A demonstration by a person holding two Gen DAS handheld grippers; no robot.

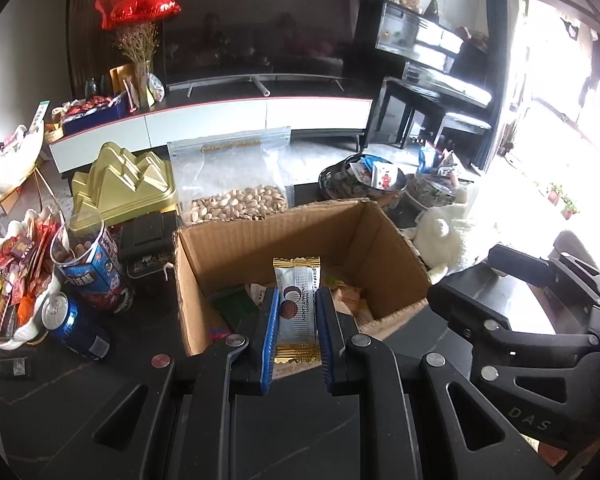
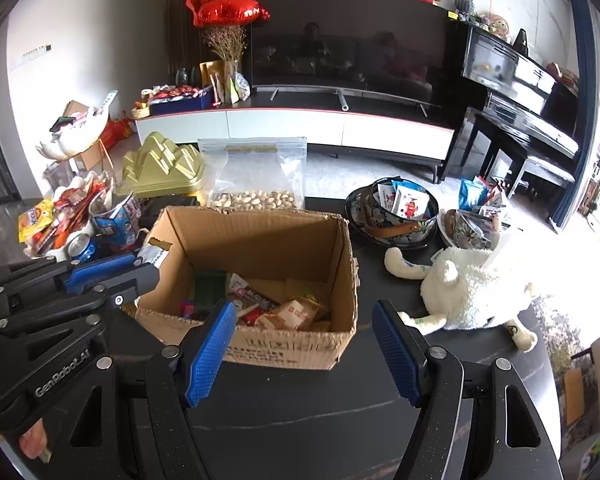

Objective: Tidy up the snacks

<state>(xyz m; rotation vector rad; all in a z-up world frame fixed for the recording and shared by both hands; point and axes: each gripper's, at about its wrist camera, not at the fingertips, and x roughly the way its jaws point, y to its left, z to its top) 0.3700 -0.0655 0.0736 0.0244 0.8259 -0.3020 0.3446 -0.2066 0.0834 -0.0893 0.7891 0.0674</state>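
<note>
At the centre of the frame the left tool [image 1: 298, 320] pinches a candy bar [image 1: 297, 308] above the cardboard box [image 1: 260, 236], so letting go comes next, I'd say, while the right tool [image 2: 304, 356] waits spread and empty.

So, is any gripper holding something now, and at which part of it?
The left gripper holds a candy bar, its pads pressing the two long sides near the middle. The right gripper is open and holds nothing.

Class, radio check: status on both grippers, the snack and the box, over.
Left gripper shut on candy bar, above cardboard box. Right gripper open, empty. Box holds more snacks. Nothing blocking.
</note>
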